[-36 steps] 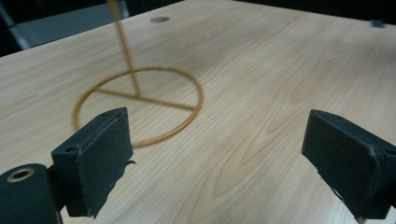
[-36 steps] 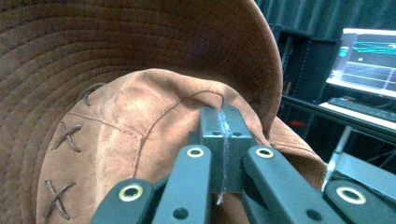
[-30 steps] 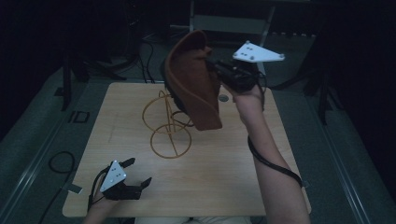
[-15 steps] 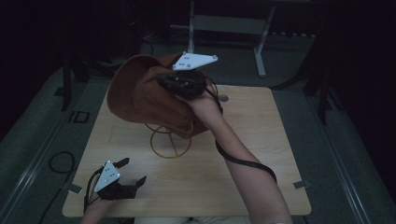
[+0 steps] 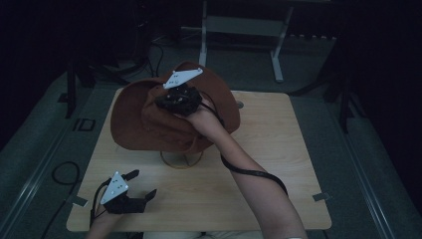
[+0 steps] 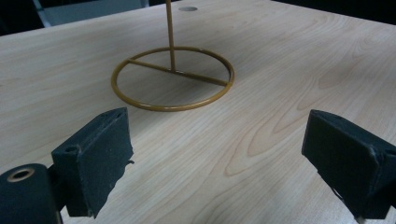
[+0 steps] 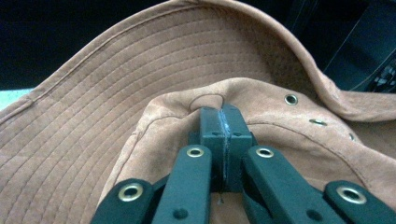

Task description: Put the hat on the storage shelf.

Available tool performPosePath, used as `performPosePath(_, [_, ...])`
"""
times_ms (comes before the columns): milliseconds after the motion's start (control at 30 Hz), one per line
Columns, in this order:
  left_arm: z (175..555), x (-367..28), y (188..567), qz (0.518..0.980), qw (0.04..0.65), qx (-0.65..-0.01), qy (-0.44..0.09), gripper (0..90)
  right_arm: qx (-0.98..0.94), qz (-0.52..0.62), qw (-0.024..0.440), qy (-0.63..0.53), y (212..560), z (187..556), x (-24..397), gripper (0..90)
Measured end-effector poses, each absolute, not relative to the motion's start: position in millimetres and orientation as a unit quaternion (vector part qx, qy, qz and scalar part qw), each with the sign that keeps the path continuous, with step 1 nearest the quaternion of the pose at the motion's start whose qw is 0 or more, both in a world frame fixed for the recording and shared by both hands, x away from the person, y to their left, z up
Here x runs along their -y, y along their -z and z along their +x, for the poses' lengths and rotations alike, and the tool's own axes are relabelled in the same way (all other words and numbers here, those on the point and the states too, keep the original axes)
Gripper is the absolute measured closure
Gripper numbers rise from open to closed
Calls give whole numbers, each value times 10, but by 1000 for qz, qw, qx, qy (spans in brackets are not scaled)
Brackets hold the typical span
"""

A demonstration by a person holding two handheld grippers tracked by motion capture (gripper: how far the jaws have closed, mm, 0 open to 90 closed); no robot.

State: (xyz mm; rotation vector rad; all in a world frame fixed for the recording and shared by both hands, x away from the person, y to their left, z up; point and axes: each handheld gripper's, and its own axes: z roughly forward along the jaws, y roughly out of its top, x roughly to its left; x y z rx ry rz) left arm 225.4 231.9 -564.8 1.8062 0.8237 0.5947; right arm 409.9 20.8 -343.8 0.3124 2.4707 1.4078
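Observation:
A brown wide-brimmed hat [image 5: 134, 119] hangs over the gold wire stand [image 5: 181, 159] at the table's middle. It covers the stand's top, so I cannot tell whether it rests on it. My right gripper [image 5: 169, 102] is shut on the hat's crown; in the right gripper view the jaws pinch a fold of the crown fabric [image 7: 223, 116], with the stitched brim [image 7: 93, 121] spreading behind. Near the front left corner my left gripper [image 5: 144, 183] stands open with nothing in it. In its own view the left gripper [image 6: 219, 154] faces the stand's ring base [image 6: 173, 79].
The light wooden table [image 5: 268, 164] has a small round hole [image 5: 240, 105] near its far edge. A metal frame [image 5: 239, 25] stands on the floor behind the table. A cable [image 5: 64, 172] loops on the floor at the left.
My right hand has carried the hat leftward and down, from the stand's right to over it. The hat has turned from hanging edge-on to brim spread level. The left gripper stayed put.

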Motion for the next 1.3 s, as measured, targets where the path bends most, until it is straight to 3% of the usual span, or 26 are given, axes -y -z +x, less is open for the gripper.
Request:
performPosePath(267, [2251, -2315, 5668, 749, 515, -342, -238, 90, -852, 115, 121, -496, 3522, 4139, -180, 881])
performPosePath(533, [2252, -2315, 5673, 750, 513, -343, -240, 90, -855, 104, 117, -495, 3421, 4086, -96, 634])
performPosePath(833, [2265, -2321, 5671, 745, 517, -347, -238, 90, -843, 110, 112, -514, 3279, 3986, 275, 516])
performPosePath(1300, [2280, -2273, 5683, 750, 515, -342, -235, 90, -826, 131, 106, -538, 3397, 3842, 943, 375])
